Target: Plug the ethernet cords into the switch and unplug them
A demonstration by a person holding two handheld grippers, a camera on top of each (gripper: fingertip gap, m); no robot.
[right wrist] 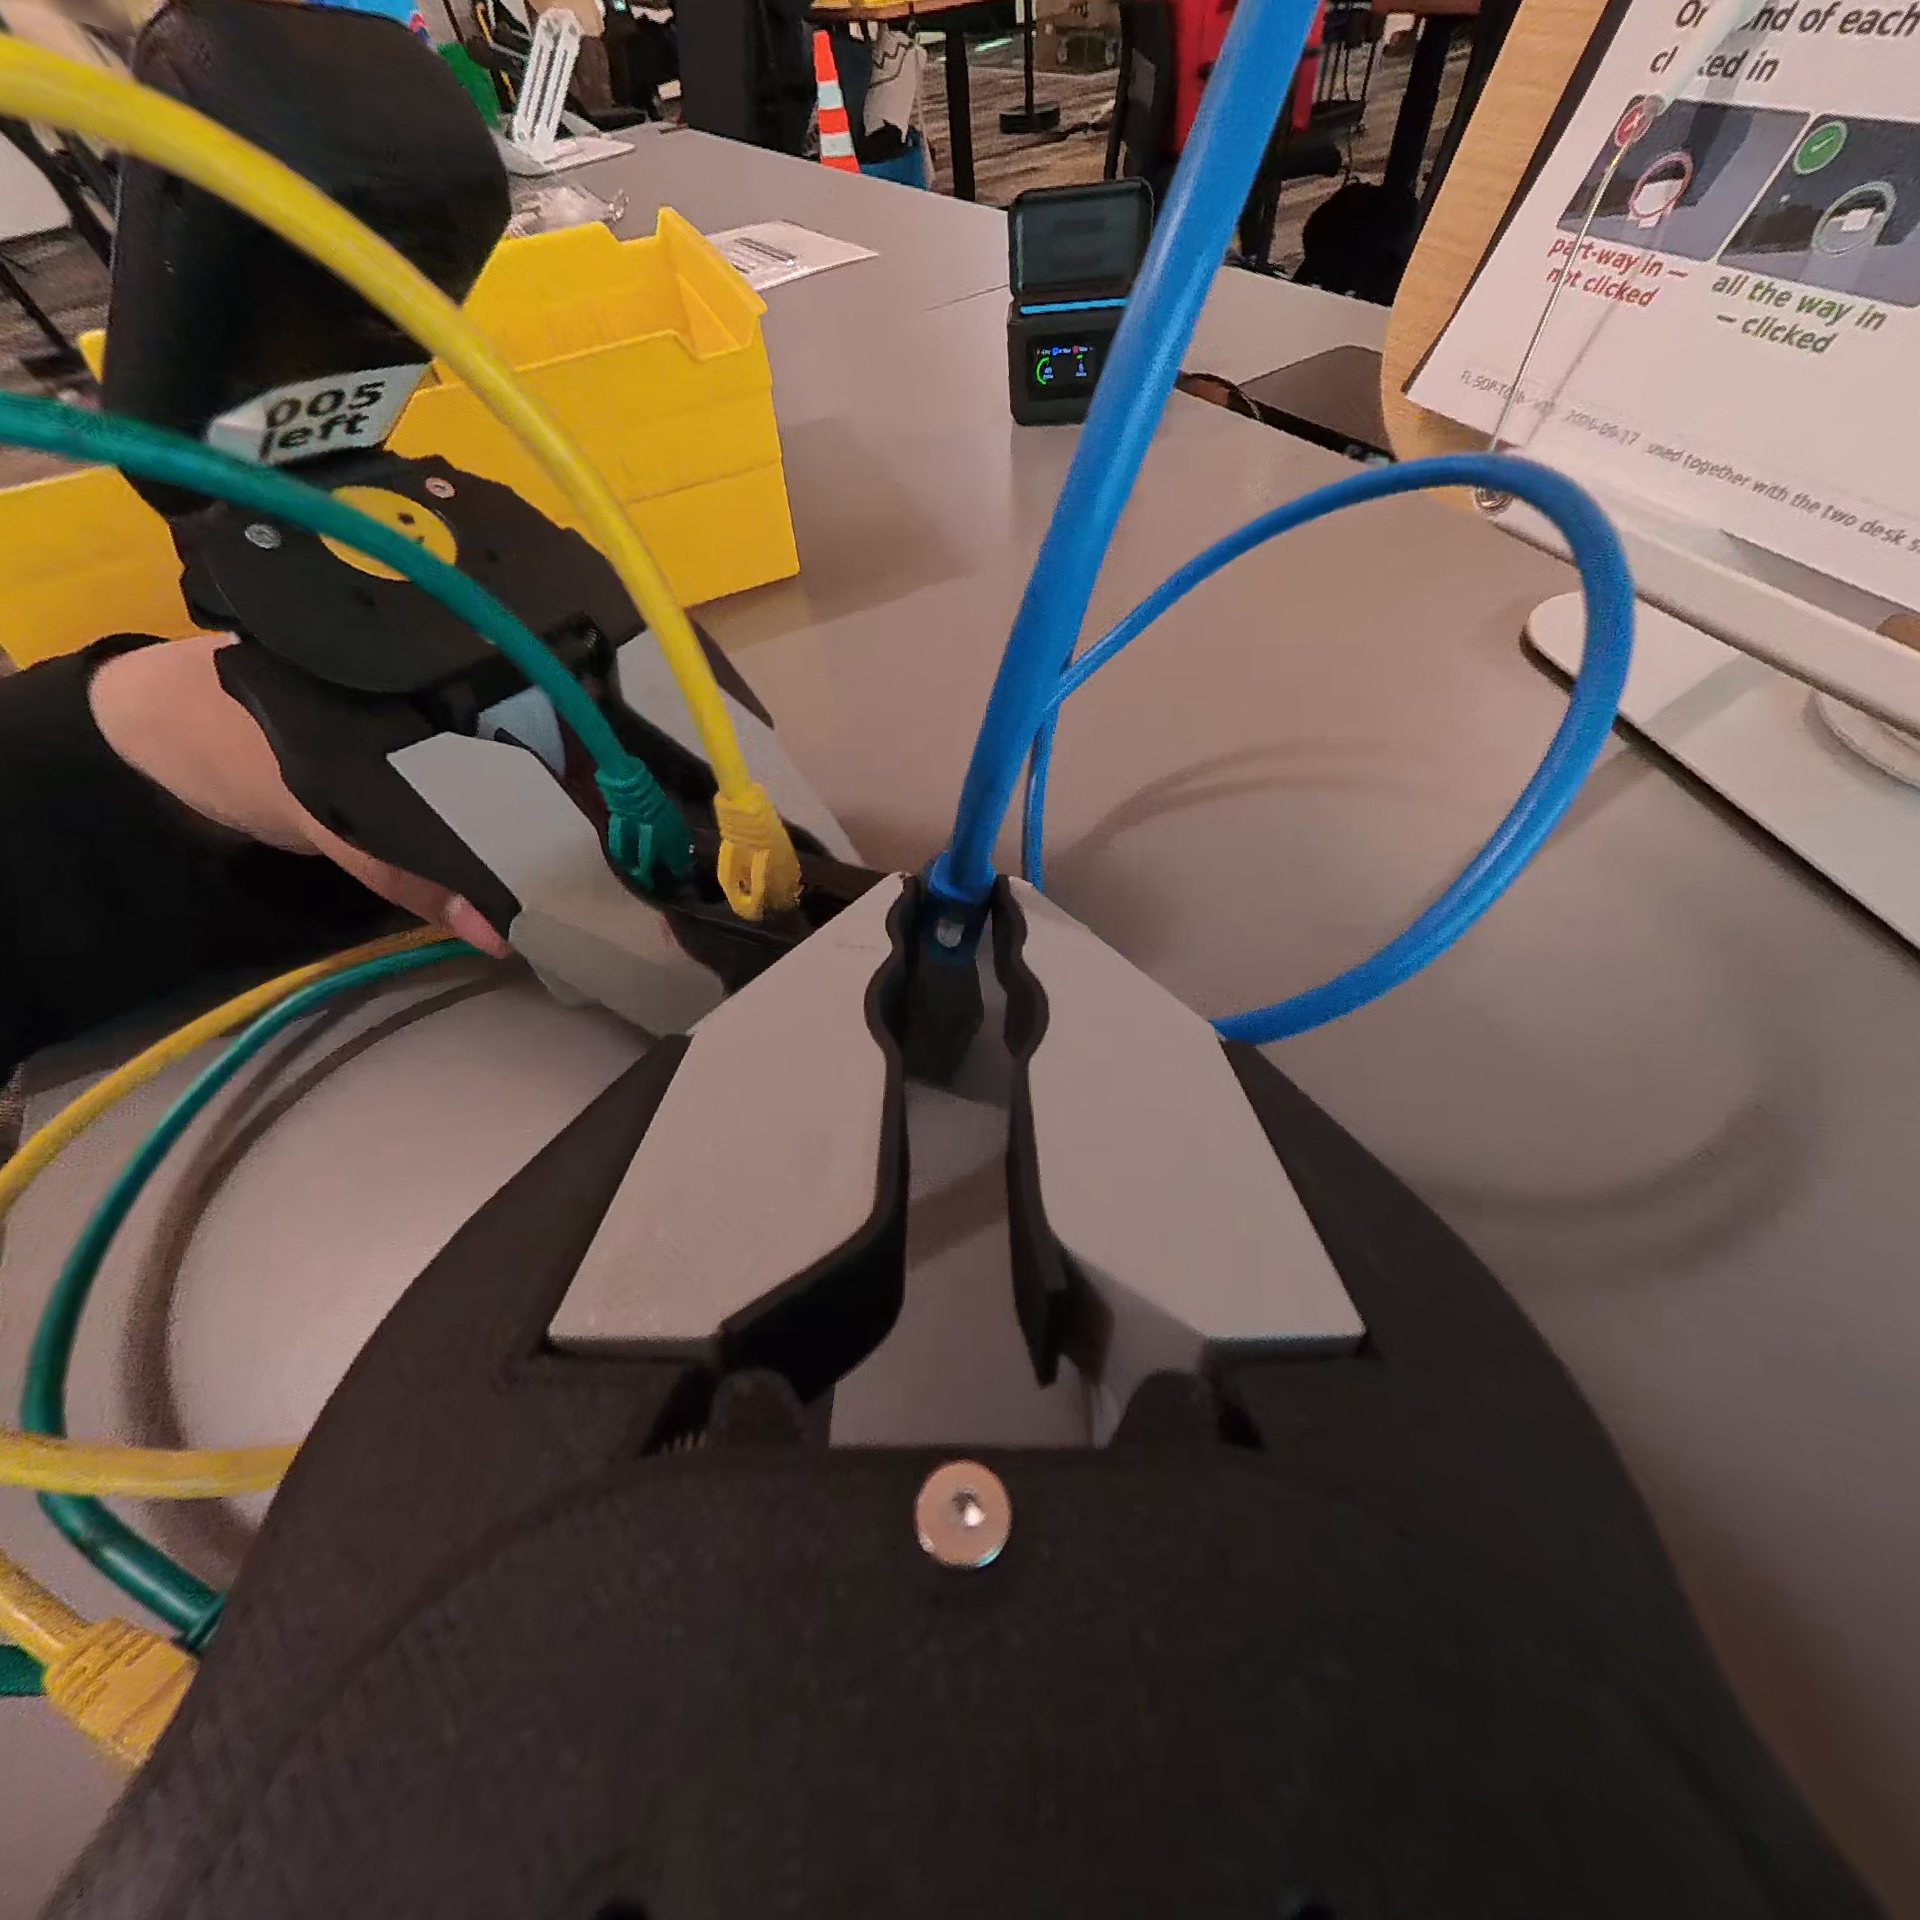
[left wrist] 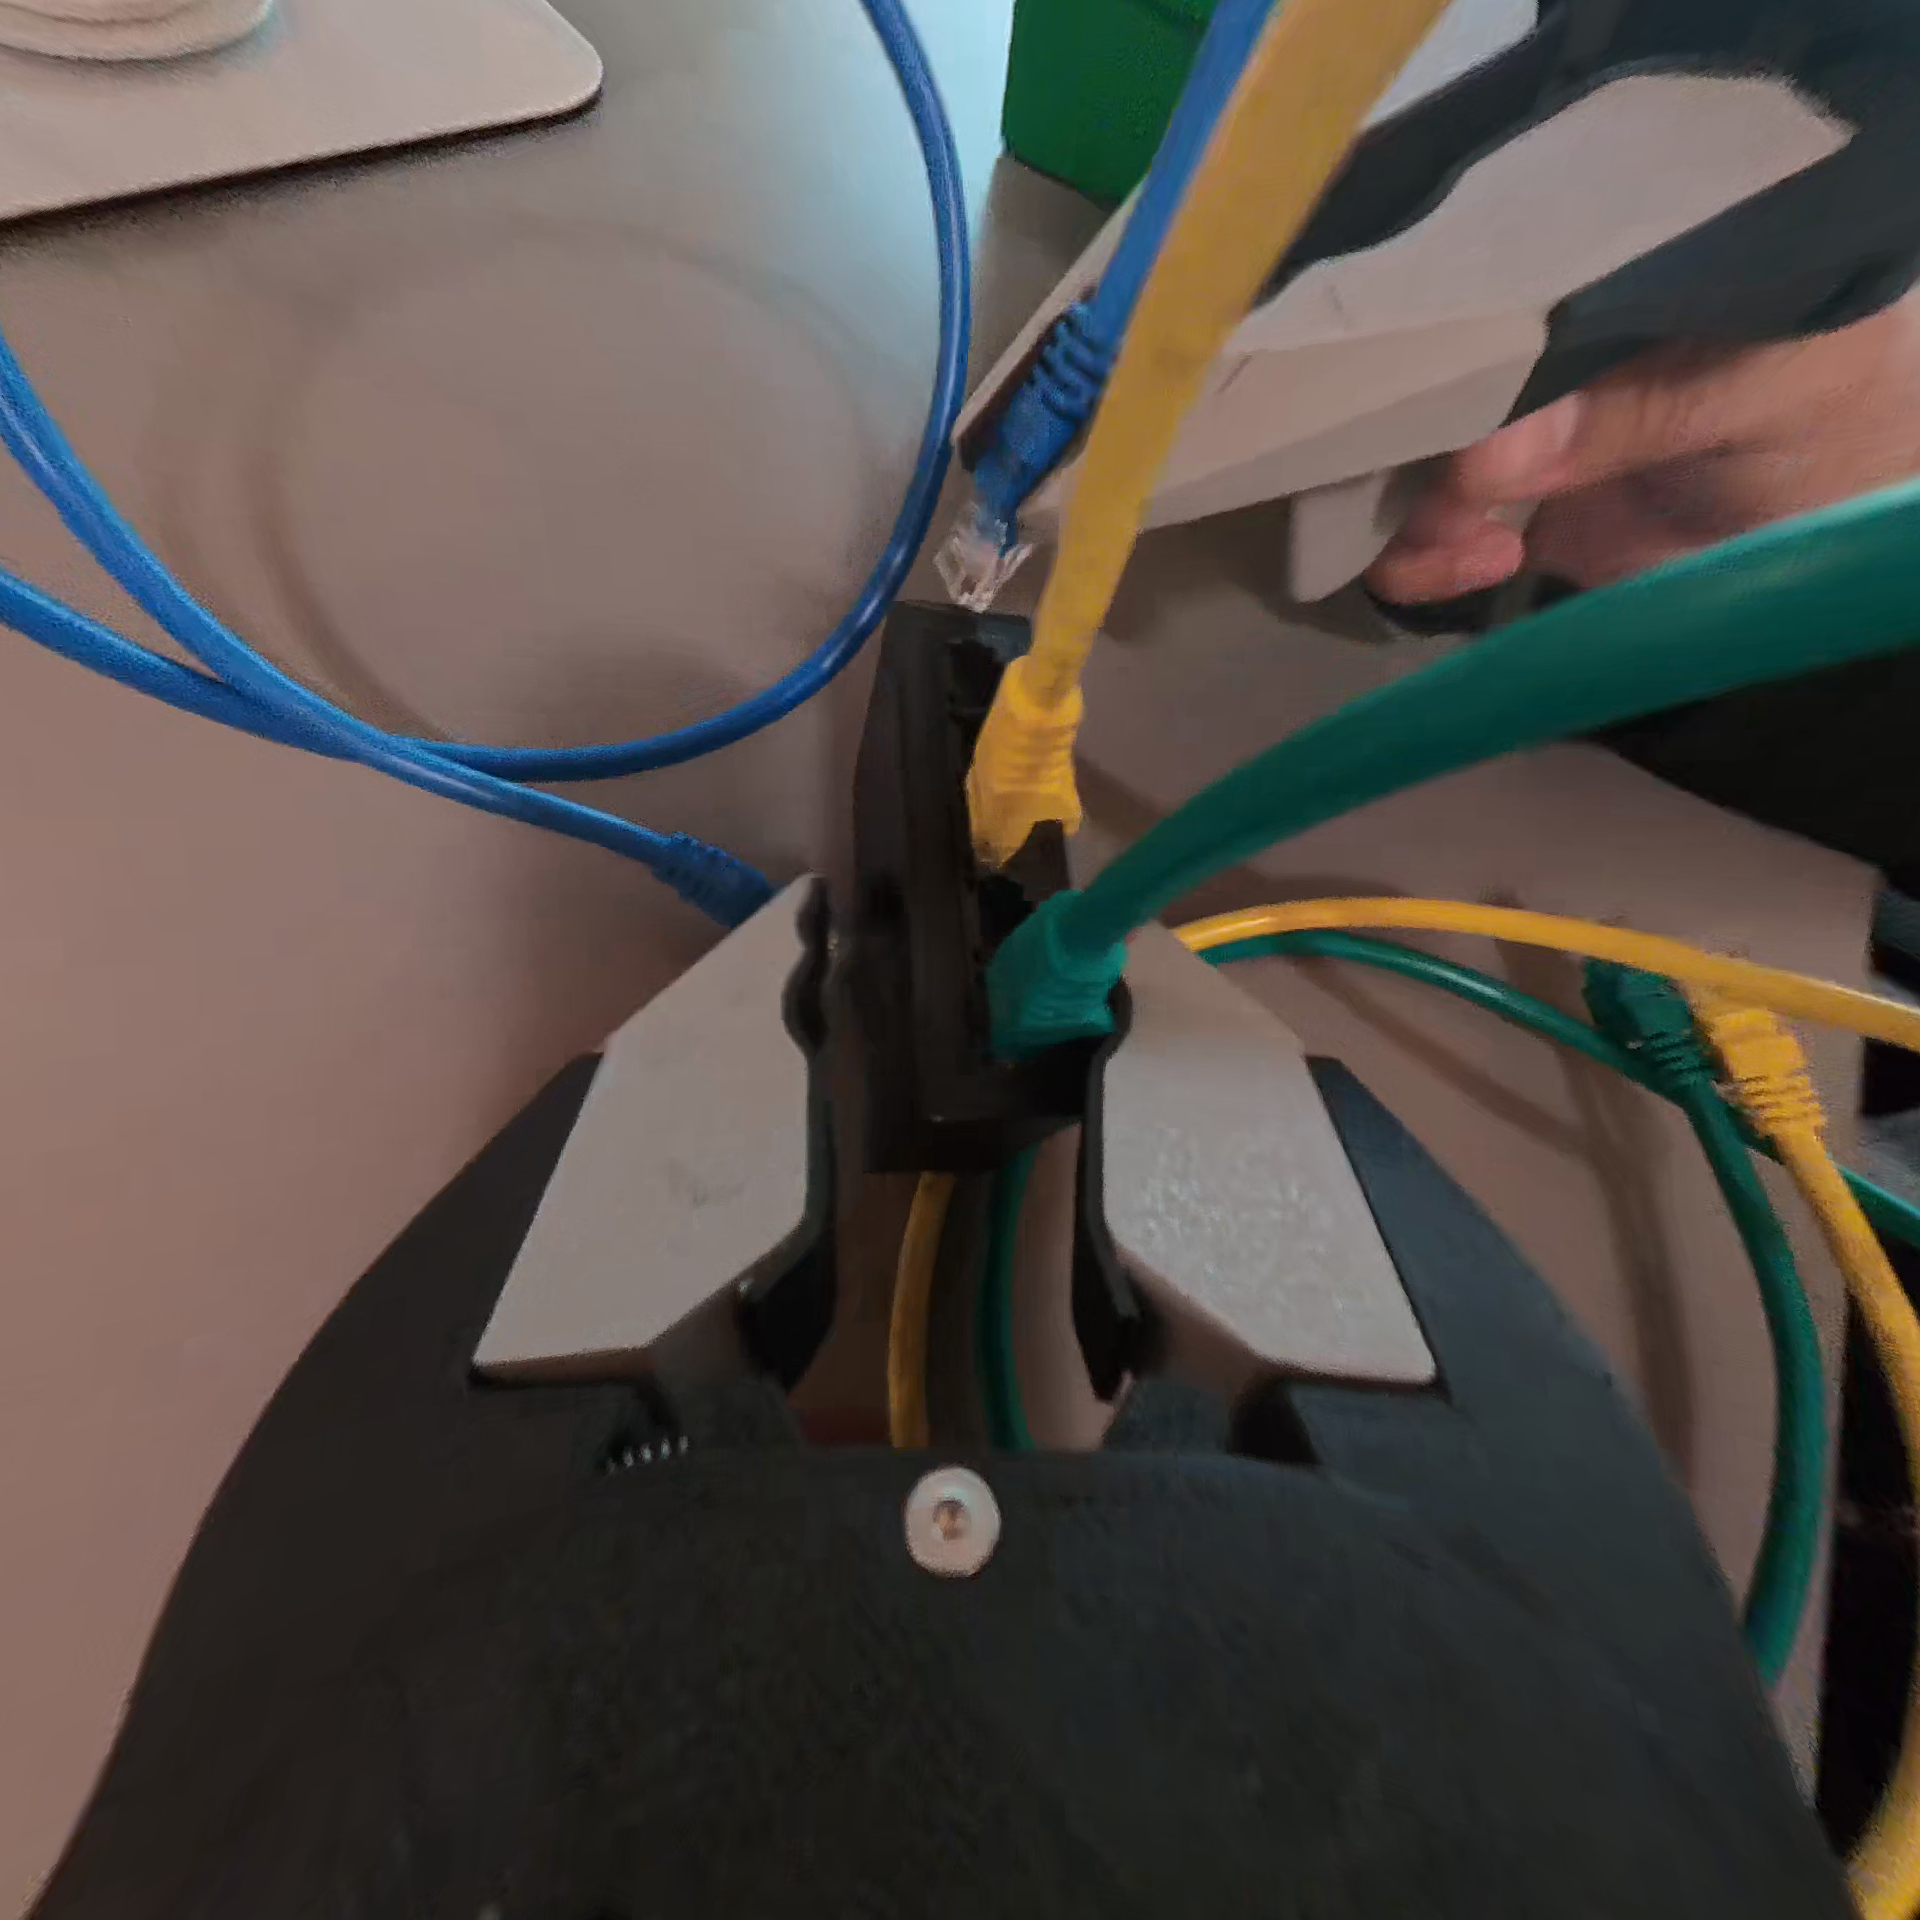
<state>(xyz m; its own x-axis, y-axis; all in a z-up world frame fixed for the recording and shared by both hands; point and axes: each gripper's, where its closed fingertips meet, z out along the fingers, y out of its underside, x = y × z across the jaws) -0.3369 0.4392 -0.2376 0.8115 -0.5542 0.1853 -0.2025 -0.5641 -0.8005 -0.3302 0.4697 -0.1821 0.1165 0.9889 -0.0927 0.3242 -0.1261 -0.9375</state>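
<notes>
The left claw is clamped on the black switch, holding it on edge above the grey surface. A yellow ethernet cord and a green ethernet cord are plugged into adjacent ports on its right face. The right claw pinches the blue ethernet cord just behind its plug; in the left wrist view the clear connector hangs just above the switch's far end, not inserted (whether it touches the housing is unclear). The cord's slack loops over the surface. Behind stand yellow bins, a small black device and an instruction sheet.
</notes>
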